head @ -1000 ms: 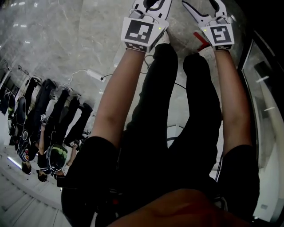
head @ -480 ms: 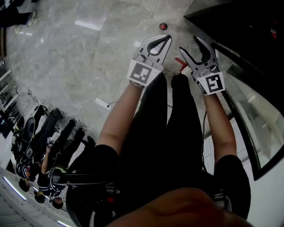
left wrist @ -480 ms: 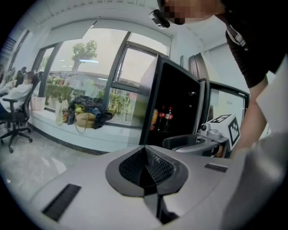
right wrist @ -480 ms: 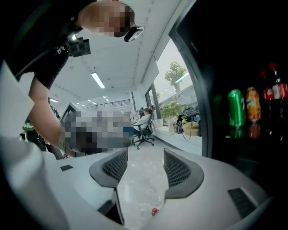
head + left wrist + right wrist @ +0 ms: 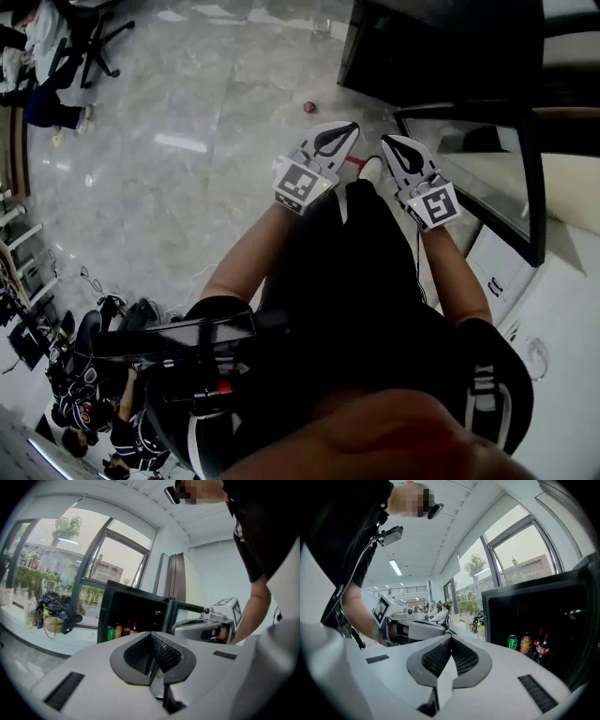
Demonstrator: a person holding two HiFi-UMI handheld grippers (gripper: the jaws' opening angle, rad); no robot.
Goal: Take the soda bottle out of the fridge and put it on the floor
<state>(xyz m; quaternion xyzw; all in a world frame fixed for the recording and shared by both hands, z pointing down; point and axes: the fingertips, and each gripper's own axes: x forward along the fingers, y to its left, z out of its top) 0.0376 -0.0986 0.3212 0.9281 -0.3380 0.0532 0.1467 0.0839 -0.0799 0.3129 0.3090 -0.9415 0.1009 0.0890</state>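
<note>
Underfoot, grey marble floor; open fridge ahead; left gripper fingers together, right gripper fingers just closed, empty.

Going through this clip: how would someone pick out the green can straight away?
Find the open black fridge at the right of the right gripper view, beside the big windows. Low inside it, the green can stands at the left end of a row, next to an orange drink and two dark red-labelled bottles. It is the only green one.

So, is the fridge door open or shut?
Open: the right gripper view looks straight into the fridge, where drinks stand in plain sight.
</note>
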